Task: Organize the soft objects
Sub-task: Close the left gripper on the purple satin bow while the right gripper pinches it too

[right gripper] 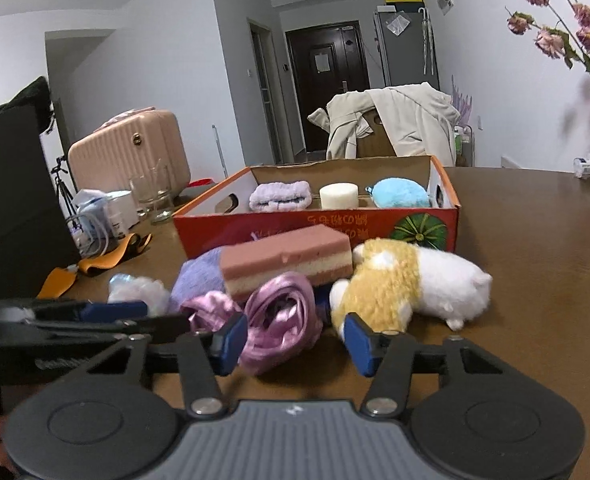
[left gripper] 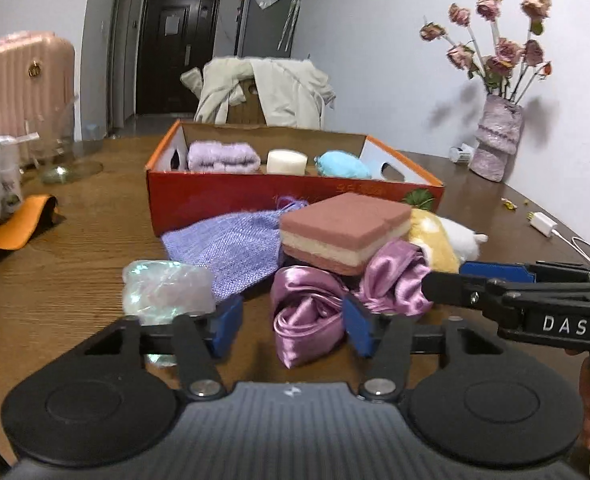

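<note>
Both claws point(left gripper: 293, 330) half-open around glossy, crumpled pink satin cloth point(left gripper: 307, 312), not gripping.

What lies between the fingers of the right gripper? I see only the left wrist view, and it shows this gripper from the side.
Observer: The right gripper is open. One end of the pink satin cloth lies between its fingers, not pinched.
Operator: How does the plush toy behind the sponge lie?
Observer: It lies flat on the table, its white end pointing right, away from the sponge.
Operator: Is anything beside the pink suitcase?
Observer: Yes, a tripod stands to its left.
</note>
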Demonstrator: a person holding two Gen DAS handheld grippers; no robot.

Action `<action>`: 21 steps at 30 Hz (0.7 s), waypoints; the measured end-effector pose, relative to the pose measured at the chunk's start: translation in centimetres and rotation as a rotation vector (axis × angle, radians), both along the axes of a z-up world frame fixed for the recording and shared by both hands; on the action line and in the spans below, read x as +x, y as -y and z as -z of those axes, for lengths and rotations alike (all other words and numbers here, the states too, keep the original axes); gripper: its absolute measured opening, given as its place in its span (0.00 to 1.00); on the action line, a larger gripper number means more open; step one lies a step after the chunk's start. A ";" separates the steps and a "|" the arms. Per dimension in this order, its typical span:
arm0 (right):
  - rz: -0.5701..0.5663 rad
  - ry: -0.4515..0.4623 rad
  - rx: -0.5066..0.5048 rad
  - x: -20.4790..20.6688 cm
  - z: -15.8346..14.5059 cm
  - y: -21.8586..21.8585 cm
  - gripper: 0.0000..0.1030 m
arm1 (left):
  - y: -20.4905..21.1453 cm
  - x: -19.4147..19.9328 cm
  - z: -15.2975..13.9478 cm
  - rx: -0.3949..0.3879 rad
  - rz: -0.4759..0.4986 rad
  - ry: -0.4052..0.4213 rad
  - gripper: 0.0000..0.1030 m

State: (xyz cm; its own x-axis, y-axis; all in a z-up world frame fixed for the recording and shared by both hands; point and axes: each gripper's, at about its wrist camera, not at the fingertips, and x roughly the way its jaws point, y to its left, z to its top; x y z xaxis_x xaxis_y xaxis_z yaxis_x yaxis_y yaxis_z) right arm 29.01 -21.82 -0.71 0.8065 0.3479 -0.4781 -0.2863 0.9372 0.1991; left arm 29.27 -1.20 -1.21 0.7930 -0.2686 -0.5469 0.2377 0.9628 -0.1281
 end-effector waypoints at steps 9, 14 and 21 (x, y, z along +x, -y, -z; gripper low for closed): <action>-0.027 -0.073 0.001 3.7 2.5 -1.2 0.16 | -0.6 2.1 1.6 -0.060 0.041 -0.075 0.18; -0.035 -0.078 0.010 3.0 2.2 -1.2 0.10 | -0.3 1.1 1.0 -0.033 0.054 -0.078 0.14; -0.077 -0.094 0.019 -2.1 1.7 -1.0 0.10 | -0.3 -4.2 0.1 -0.032 0.046 -0.092 0.14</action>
State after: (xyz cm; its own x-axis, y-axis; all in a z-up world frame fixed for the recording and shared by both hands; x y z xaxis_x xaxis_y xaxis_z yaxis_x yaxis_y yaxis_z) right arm 26.88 -20.85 -2.45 0.7287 0.4169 -0.5434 -0.3367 0.9090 0.2458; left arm 25.06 -0.90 -1.33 0.7260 -0.3220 -0.6077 0.2675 0.9463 -0.1818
